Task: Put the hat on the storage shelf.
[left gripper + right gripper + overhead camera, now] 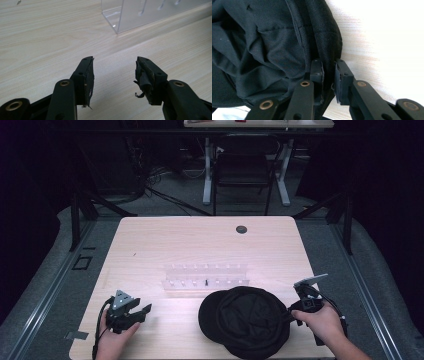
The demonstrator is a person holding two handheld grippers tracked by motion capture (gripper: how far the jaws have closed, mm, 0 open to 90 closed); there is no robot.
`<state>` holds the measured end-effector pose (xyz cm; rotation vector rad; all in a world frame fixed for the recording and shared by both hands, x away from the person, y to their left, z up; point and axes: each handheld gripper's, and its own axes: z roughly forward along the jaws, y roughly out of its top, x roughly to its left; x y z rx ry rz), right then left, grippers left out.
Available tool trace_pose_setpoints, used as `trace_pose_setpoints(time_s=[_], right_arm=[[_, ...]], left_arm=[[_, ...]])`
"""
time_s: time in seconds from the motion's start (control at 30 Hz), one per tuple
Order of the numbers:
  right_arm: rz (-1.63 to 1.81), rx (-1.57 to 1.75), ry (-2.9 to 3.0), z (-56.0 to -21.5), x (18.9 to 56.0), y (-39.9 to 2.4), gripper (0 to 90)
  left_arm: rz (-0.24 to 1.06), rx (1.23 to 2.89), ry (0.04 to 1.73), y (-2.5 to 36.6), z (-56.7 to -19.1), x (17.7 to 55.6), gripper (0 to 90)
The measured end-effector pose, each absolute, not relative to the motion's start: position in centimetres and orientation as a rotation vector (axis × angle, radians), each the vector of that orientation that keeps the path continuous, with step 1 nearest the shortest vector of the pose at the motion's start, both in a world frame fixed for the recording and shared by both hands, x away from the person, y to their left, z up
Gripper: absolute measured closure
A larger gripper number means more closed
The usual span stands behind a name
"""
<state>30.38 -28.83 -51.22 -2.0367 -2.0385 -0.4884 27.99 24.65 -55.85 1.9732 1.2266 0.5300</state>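
A black cap is gripped at its edge by the right gripper
The left gripper is held apart above the table, a clear rack ahead of it

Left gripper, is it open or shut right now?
Open. The left gripper has its jaws spread wide with bare table between them, gripping nothing; the high view shows it resting at the table's near-left.

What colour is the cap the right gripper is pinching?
Black all over, the cap shows plain fabric with stitched seams, seen best in the right gripper view.
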Motion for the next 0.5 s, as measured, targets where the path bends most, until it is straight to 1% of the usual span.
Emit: trace_pose_setpoints(time_s=[0.07,0.2,0.5], right_arm=[[-0.419,-1.988,-2.073,-51.12,30.53,-29.00,80.5],[-0.434,-1.998,-2.044,-51.25,30.55,-28.97,84.9],[-0.454,-1.975,-2.045,-50.48,30.59,-28.95,87.9]], left_arm=[[0.527,1.975,1.228,24.66,-55.84,28.00,49.1],[0.529,1.974,1.229,24.68,-55.84,28.02,49.1],[0.529,1.973,1.230,24.74,-55.81,28.01,49.1]])
